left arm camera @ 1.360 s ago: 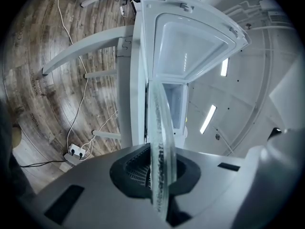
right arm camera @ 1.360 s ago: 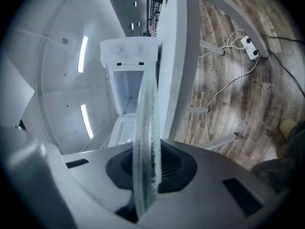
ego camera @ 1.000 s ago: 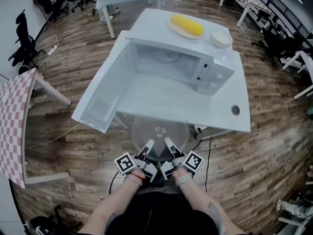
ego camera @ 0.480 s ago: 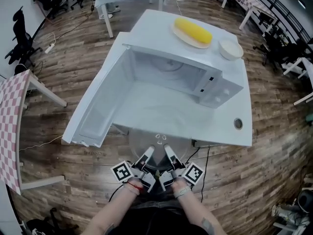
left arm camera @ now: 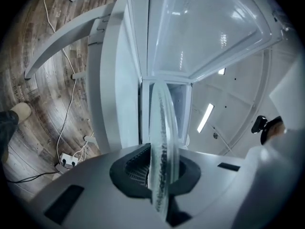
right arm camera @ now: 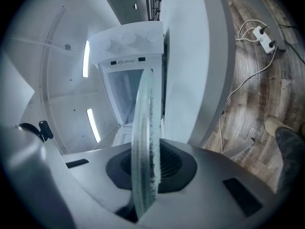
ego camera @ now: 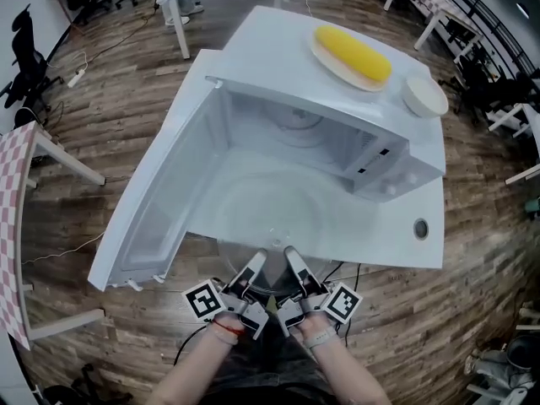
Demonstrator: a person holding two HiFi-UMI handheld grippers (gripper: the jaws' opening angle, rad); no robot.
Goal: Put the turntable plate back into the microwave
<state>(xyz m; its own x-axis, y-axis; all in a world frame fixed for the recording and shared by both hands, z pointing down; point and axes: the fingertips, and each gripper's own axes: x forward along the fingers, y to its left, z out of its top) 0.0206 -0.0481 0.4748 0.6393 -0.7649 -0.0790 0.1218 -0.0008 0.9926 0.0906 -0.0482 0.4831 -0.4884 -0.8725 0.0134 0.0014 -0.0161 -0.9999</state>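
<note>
Glass turntable plate (ego camera: 270, 222) is being clamped at near rim by L gripper (ego camera: 256, 260) & R gripper (ego camera: 289, 255), facing open microwave (ego camera: 253, 116) on table (ego camera: 396, 222).

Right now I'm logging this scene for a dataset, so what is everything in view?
microwave: one, white, on the table, door swung open to the left.
turntable plate: one, clear glass, gripped at its near rim, in front of the open microwave.
corn: one, yellow, on a dish atop the microwave.
dish: one, cream, under the corn.
bowl: one, white, atop the microwave, right of the dish.
table: one, white, under the microwave.
checked table: one, red and white, far left.
office chairs: several, black, upper left.
left gripper: one, grey and black, shut on the plate's rim.
right gripper: one, same colours, shut on the rim beside it.
</note>
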